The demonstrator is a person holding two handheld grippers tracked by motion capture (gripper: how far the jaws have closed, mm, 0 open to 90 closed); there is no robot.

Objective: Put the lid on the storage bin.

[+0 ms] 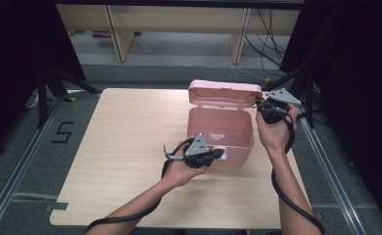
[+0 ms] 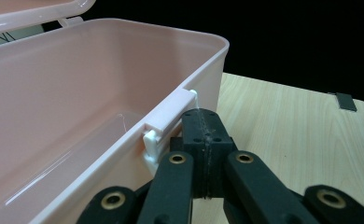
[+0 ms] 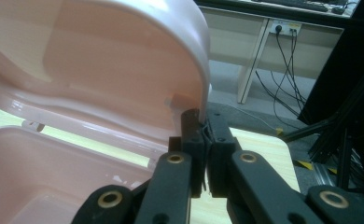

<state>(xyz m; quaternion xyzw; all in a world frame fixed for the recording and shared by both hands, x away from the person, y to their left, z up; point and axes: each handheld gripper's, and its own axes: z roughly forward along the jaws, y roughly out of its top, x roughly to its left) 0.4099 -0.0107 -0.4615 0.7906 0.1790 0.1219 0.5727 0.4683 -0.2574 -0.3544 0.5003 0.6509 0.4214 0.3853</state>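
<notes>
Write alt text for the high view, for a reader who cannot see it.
An open pink plastic box sits on a wooden table, its lid raised at the back. The left gripper, shut, meets the box's near front wall, while the right gripper is at the lid's right end.

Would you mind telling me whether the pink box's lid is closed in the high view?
No, the lid stands raised behind the open pink box, whose inside is visible.
</notes>
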